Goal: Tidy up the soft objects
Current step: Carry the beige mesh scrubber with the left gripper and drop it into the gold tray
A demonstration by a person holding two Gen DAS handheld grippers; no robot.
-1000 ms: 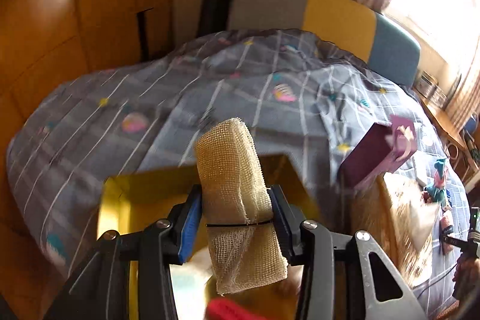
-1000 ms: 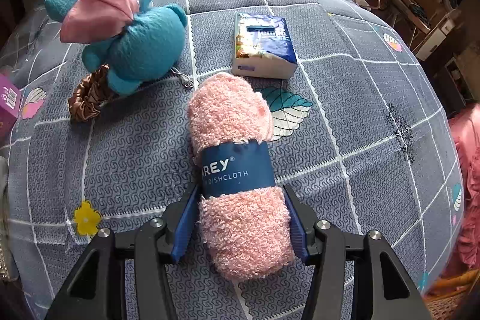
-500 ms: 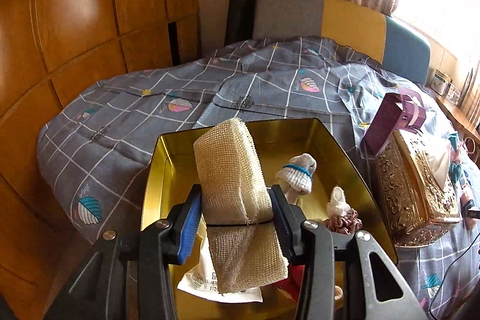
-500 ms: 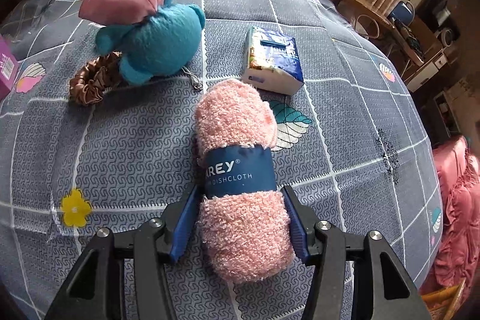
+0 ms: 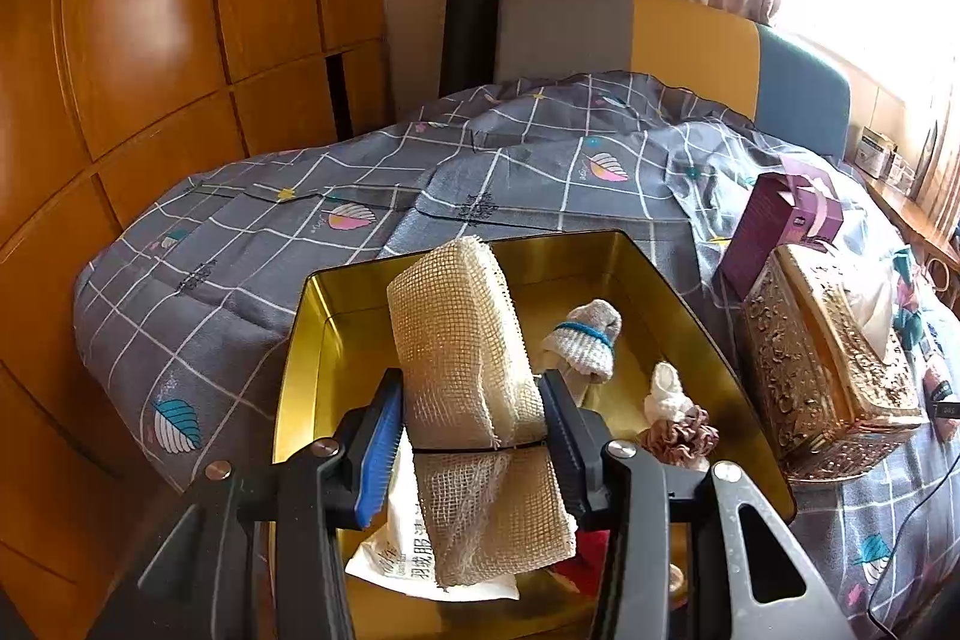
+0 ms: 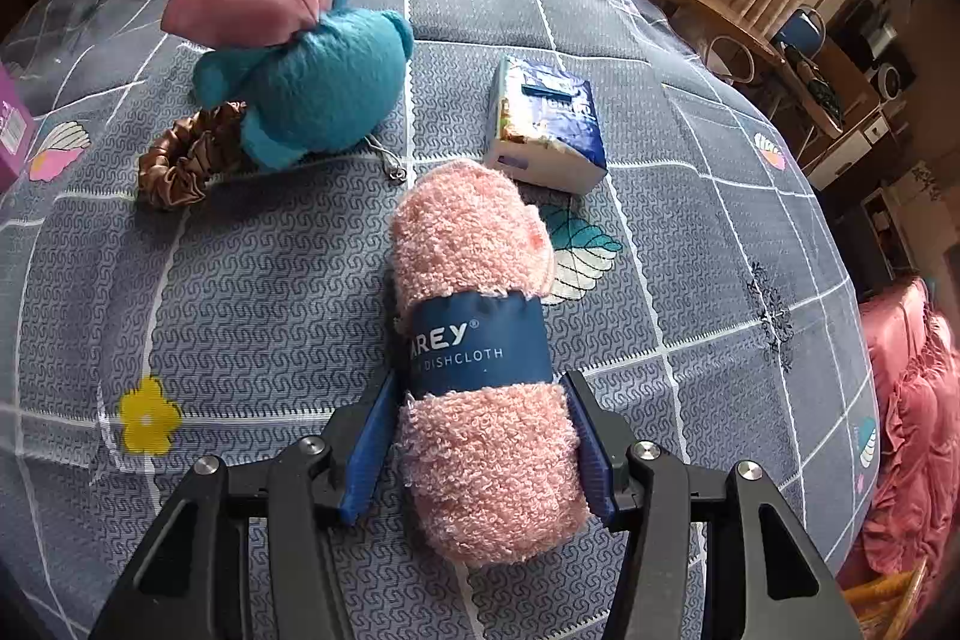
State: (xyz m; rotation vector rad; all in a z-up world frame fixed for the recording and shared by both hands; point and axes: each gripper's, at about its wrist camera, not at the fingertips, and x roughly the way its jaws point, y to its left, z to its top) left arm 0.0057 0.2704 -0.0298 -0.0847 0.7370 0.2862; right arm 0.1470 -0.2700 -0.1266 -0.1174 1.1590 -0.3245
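Both tools loaded | left tool (image 5: pixel 471 427) clamps cream mesh gauze pad (image 5: pixel 462 358), now nearer above gold metal tray (image 5: pixel 690 304) than before | right tool (image 6: pixel 480 451) grips pink fluffy dishcloth roll (image 6: pixel 480 340) over bed (image 6: pixel 252 292), roomy quilt leftward

In the left wrist view, the gold tin (image 5: pixel 312 340) has bare floor along its left side and far end, in the middle of the frame; a knitted sock (image 5: pixel 585 343), a white bundle (image 5: pixel 666 391), a mauve scrunchie (image 5: pixel 681 436) and a white packet (image 5: pixel 414 556) crowd its right and near parts. An ornate gold box (image 5: pixel 822 370) and a purple carton (image 5: pixel 774 220) wall off the right. The bedspread (image 5: pixel 252 244) upper left lies open. In the right wrist view, a blue plush toy (image 6: pixel 312 82), a brown scrunchie (image 6: pixel 180 160) and a tissue pack (image 6: pixel 549 124) block the upper middle; the lower left and right of the quilt (image 6: pixel 690 220) are bare.
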